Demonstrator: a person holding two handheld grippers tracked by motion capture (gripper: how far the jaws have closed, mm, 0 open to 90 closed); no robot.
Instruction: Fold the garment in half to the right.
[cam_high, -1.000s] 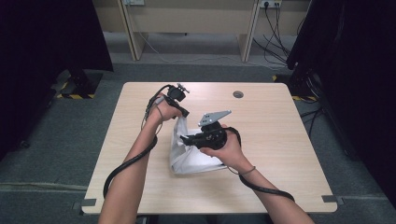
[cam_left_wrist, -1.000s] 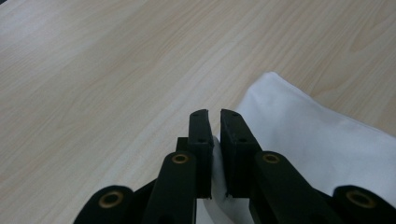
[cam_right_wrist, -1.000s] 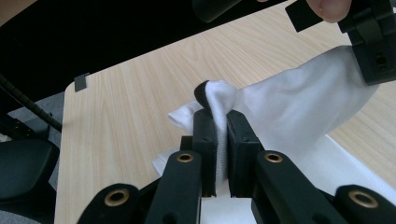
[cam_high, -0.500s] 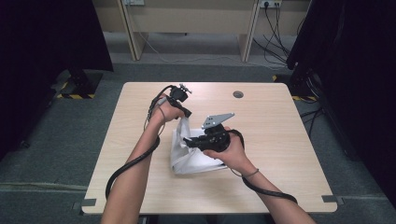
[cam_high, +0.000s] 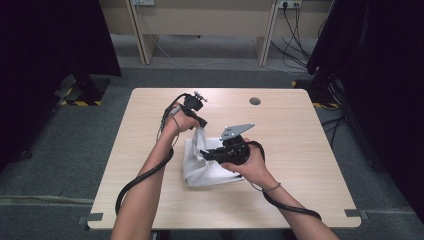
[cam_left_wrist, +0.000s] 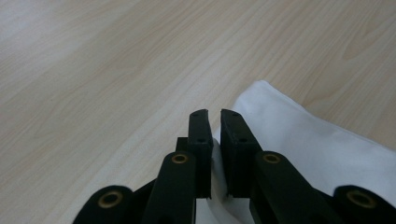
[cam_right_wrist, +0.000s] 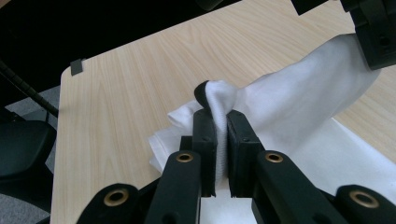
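Between the closed jaws of the left gripper (cam_high: 199, 121) a corner of the white cloth (cam_high: 212, 172) is pinched and lifted off the table (cam_high: 300, 150); rightward, the right gripper (cam_right_wrist: 221, 114) clamps another bunched fold between its jaws.

- My left fingers (cam_left_wrist: 215, 140) hide the fold of white cloth (cam_left_wrist: 299, 144) pinched between them; its far side runs off the frame's right edge.
- My right fingers (cam_right_wrist: 222, 140) cover the cloth's gripped edge.
- From above, both sets of fingertips are too small to tell apart from the cloth, and my right hand (cam_high: 250, 162) covers part of it.
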